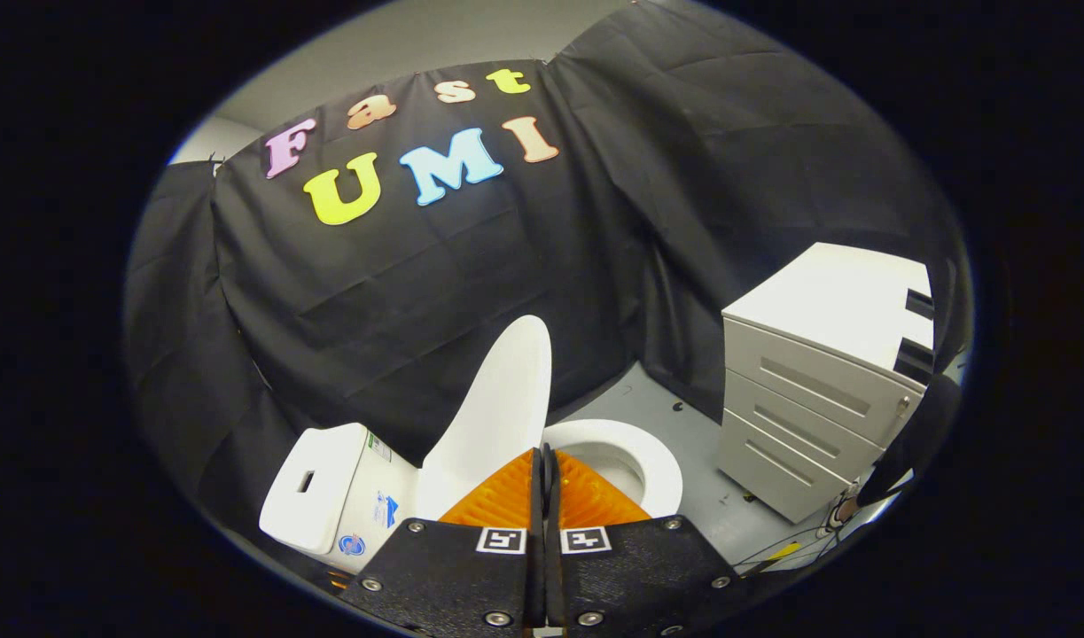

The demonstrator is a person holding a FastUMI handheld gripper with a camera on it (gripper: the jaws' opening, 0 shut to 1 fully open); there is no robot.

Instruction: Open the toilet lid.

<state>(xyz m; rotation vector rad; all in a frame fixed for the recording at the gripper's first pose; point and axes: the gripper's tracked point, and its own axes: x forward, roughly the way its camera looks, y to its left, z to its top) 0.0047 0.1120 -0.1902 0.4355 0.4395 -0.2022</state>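
Two fingers of the hand-held gripper [544, 478] were pressed together with nothing between them. Just beyond them stood the white ceramic toilet [657, 470], its white plastic lid [497, 416] raised upright and leaning back toward the white cistern [315, 483]. The seat ring lay down around the bowl. A white three-drawer cabinet [816, 399] stood well apart on the grey floor [683, 416].
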